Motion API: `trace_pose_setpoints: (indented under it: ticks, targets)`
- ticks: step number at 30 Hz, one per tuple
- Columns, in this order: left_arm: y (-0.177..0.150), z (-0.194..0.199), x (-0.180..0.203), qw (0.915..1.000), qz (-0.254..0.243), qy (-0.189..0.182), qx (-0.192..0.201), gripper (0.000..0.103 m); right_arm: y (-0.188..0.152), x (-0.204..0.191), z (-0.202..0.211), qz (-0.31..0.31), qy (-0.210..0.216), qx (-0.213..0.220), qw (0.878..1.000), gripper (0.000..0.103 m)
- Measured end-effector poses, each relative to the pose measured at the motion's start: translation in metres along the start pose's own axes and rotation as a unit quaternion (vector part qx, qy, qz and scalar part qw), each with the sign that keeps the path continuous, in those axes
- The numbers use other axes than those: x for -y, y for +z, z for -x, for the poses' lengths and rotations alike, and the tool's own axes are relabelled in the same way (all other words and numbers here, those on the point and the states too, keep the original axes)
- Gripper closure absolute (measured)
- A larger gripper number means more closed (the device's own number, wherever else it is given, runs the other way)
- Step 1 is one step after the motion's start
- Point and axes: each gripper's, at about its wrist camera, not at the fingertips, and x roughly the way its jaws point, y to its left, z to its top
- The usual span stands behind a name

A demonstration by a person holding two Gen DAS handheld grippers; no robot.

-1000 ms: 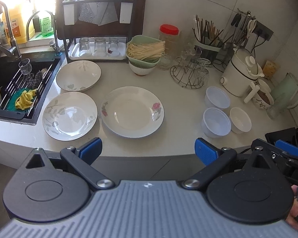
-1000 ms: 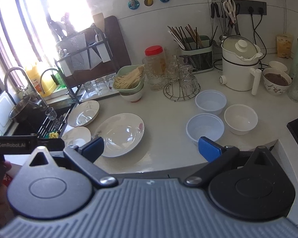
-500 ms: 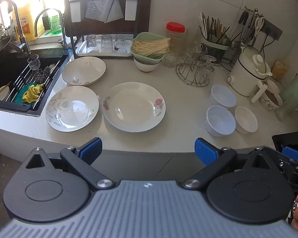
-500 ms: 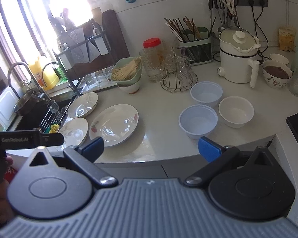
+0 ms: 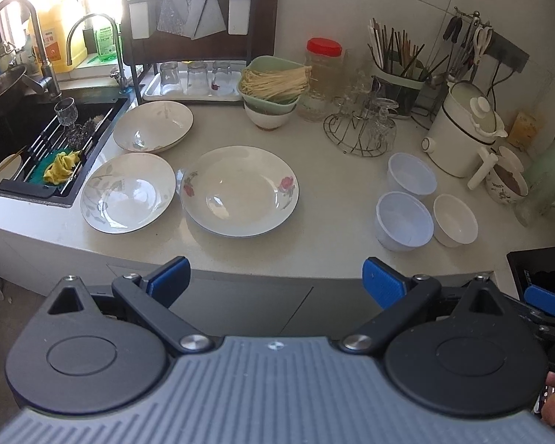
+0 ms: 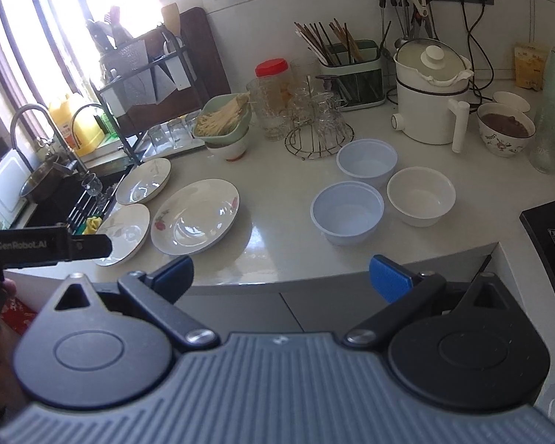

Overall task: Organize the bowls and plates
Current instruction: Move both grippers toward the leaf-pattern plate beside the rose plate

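Both of your grippers hang wide and empty off the counter's front edge, with nothing stacked yet.

Your left gripper (image 5: 273,277) faces the three plates: the rose-patterned plate (image 5: 240,190) sits in the middle, the leaf-patterned plate (image 5: 128,192) just beside it toward the sink (image 5: 3,137), and a third plate (image 5: 153,125) behind that one. Your right gripper (image 6: 281,272) looks toward the bowls, two translucent plastic bowls (image 6: 347,211) and one white bowl (image 6: 421,196) clustered close together (sorted by kind already, which suits stacking like on like). The pale stone counter (image 6: 277,229) is crowded along the tiled wall with a dish rack (image 5: 199,37), a chopstick holder (image 6: 351,70) and a white electric pot (image 6: 431,96); window glare washes out the sink corner.
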Motion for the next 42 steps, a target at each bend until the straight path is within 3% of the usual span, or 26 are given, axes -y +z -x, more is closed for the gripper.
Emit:
trace_pose_setpoints:
  ticks: [5, 13, 21, 25, 31, 36, 42]
  targets:
    - [0.001, -0.004, 0.001, 0.9999, -0.005, -0.004, -0.01, 0.002, -0.003, -0.003, -0.005, 0.009, -0.005, -0.009, 1.0, 0.0]
    - [0.009, -0.013, -0.028, 0.9998, 0.002, -0.002, -0.02, 0.002, 0.001, -0.024, -0.02, 0.022, -0.019, -0.015, 0.999, 0.0]
    - [0.039, -0.041, -0.087, 0.9998, -0.015, -0.006, -0.014, 0.002, 0.006, -0.075, -0.051, 0.038, -0.024, -0.017, 0.999, 0.0]
    - [0.059, -0.058, -0.116, 0.9992, -0.007, -0.032, -0.02, 0.002, 0.011, -0.103, -0.061, 0.05, -0.037, -0.012, 0.998, 0.0]
    - [0.082, -0.084, -0.152, 0.9986, -0.009, -0.043, -0.03, 0.002, 0.019, -0.134, -0.081, 0.058, -0.049, -0.011, 0.997, 0.0]
    - [0.097, -0.103, -0.173, 0.9982, -0.036, -0.037, -0.028, 0.002, 0.024, -0.152, -0.101, 0.066, -0.055, -0.02, 0.996, 0.0]
    - [0.117, -0.127, -0.199, 0.9952, -0.058, -0.064, -0.045, 0.002, 0.021, -0.178, -0.124, 0.067, -0.066, -0.034, 0.995, 0.0]
